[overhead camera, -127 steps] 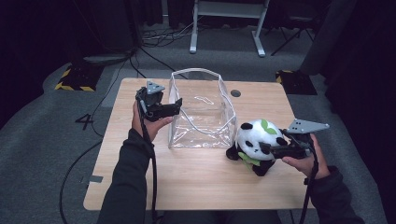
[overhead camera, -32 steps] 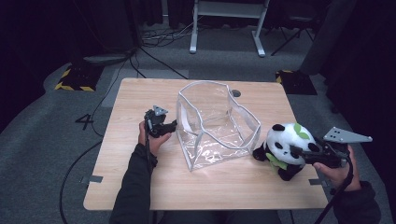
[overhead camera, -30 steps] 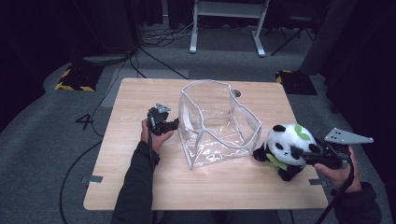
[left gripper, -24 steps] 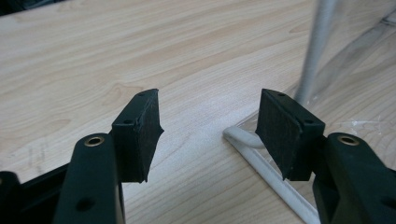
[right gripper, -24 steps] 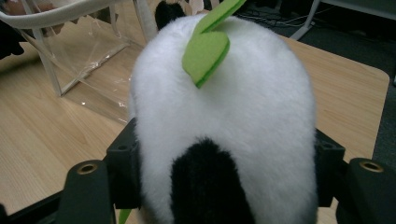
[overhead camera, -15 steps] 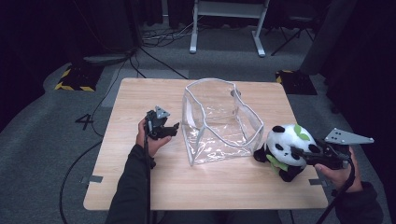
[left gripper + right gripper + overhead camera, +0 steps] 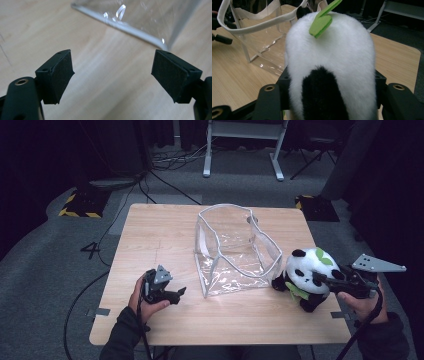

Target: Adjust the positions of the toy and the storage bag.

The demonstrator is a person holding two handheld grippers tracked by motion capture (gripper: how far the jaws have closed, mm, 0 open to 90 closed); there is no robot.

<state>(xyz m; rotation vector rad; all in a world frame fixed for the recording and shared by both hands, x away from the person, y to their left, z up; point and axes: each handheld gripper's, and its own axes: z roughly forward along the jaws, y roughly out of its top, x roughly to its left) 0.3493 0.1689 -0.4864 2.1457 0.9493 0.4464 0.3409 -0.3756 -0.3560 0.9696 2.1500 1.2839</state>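
A clear plastic bag (image 7: 235, 252) with white trim stands open-topped at the middle of the wooden table (image 7: 150, 235). My left gripper (image 7: 177, 294) rests low near the table's front left, open, just left of the bag's front corner (image 7: 165, 45), with nothing between its jaws. At the right edge a plush panda (image 7: 306, 276) with a green leaf on its head is gripped by my right gripper (image 7: 322, 279), shut on its body. In the right gripper view the panda's white back (image 7: 332, 62) sits between the jaws, with the bag (image 7: 262, 35) beyond it at the left.
Bare wood lies in front of the bag and along the table's left side. Around the table are dark grey floor, cables (image 7: 100, 255), a metal stand (image 7: 242, 140) at the back and yellow-black striped plates (image 7: 80, 205).
My left gripper has let go of the bag and drawn back toward the front left, now open. The bag shifted slightly right and settled. The right gripper still holds the panda, barely moved.
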